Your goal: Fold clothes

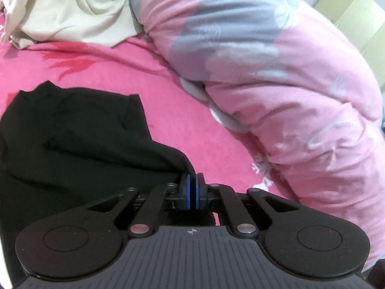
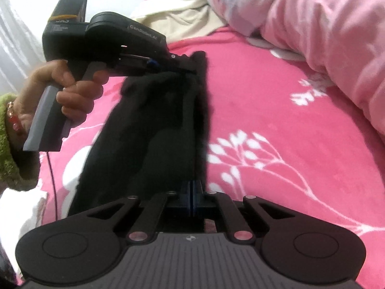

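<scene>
black garment (image 2: 149, 130): creased, stretched in a band over the pink bed (image 2: 276, 110); left gripper (image 1: 192, 180) and right gripper (image 2: 191, 185) each clamped on an end.

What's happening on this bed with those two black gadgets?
A person is folding a black garment on a pink floral bedsheet. Each hand holds a hand-held gripper. The left hand-held gripper is shut on one edge of the garment, and the right hand-held gripper is shut on the opposite end, so the cloth runs between them. A rolled pink quilt and a crumpled cream cloth lie farther back, untouched.
</scene>
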